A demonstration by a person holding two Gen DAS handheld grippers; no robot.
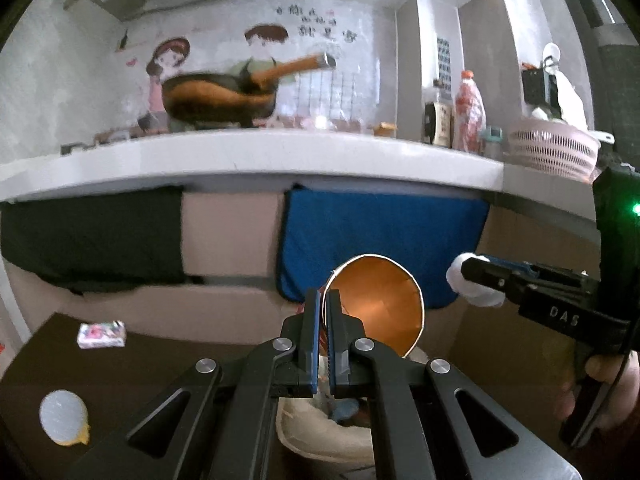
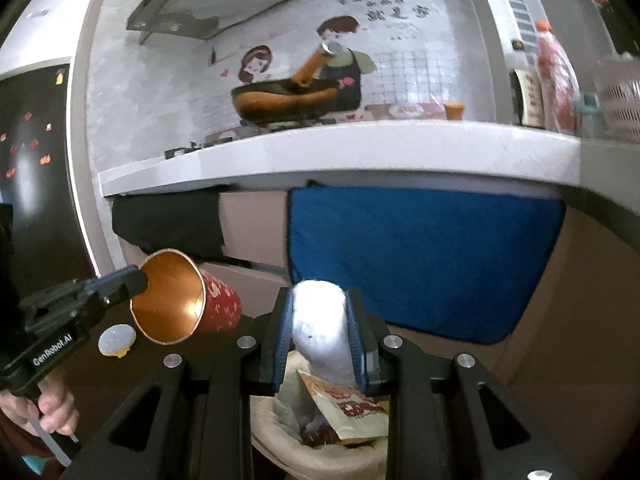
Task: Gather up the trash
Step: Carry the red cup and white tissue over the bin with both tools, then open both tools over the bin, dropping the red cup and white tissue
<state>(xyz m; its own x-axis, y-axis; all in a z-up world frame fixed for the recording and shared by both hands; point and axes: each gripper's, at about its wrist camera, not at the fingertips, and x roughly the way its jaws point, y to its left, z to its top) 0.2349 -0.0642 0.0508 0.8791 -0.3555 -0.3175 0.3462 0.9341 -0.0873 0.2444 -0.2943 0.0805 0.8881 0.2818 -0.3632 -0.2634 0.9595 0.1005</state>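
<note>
My left gripper (image 1: 323,300) is shut on the rim of a red paper cup (image 1: 380,304) with a copper inside, held above the bin; the cup (image 2: 188,304) also shows in the right wrist view. My right gripper (image 2: 320,304) is shut on a crumpled white tissue (image 2: 320,328), also seen in the left wrist view (image 1: 472,280). A white-lined trash bin (image 2: 280,432) sits right below both grippers, holding a snack wrapper (image 2: 348,408). The bin (image 1: 312,428) shows under my left fingers.
A round white and yellow thing (image 1: 64,416) and a small printed packet (image 1: 102,334) lie on the dark table (image 1: 140,368). A kitchen counter (image 1: 280,156) with a wok (image 1: 220,96), bottles and a pink basket (image 1: 554,146) stands behind. A blue towel (image 1: 380,228) hangs below it.
</note>
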